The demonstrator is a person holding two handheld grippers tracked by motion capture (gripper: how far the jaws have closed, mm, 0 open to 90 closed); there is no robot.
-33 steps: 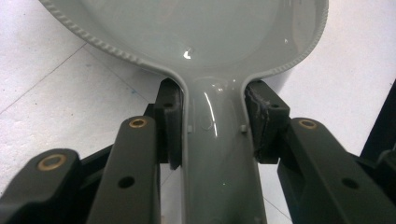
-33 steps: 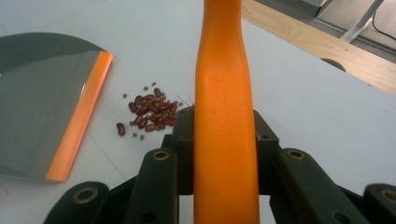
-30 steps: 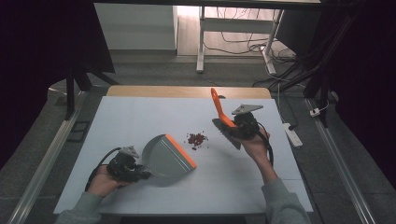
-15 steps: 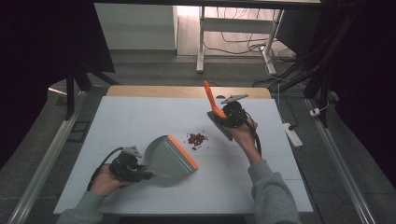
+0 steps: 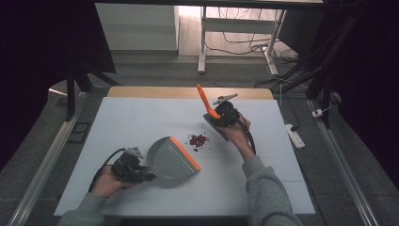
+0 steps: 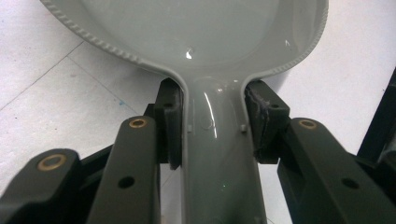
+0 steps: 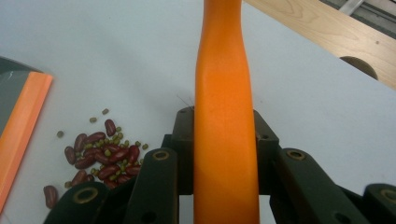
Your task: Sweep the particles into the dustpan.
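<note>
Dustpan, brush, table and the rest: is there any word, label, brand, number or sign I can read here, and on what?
None can be read.
Dustpan: a small round moulded mark on its grey handle, too faint to read.
Brush handle: plain orange, no text.
Table: plain white surface, no print.

Grey plastic dustpan: glossy, smooth, ribbed rim, matt orange rubbery lip. Orange plastic brush handle: smooth, satin-ish. Dark red beans: shiny skins, tiny green ones duller. White tabletop: matt, faintly scuffed. Pale wood edge strip: visible grain, unvarnished-looking.
</note>
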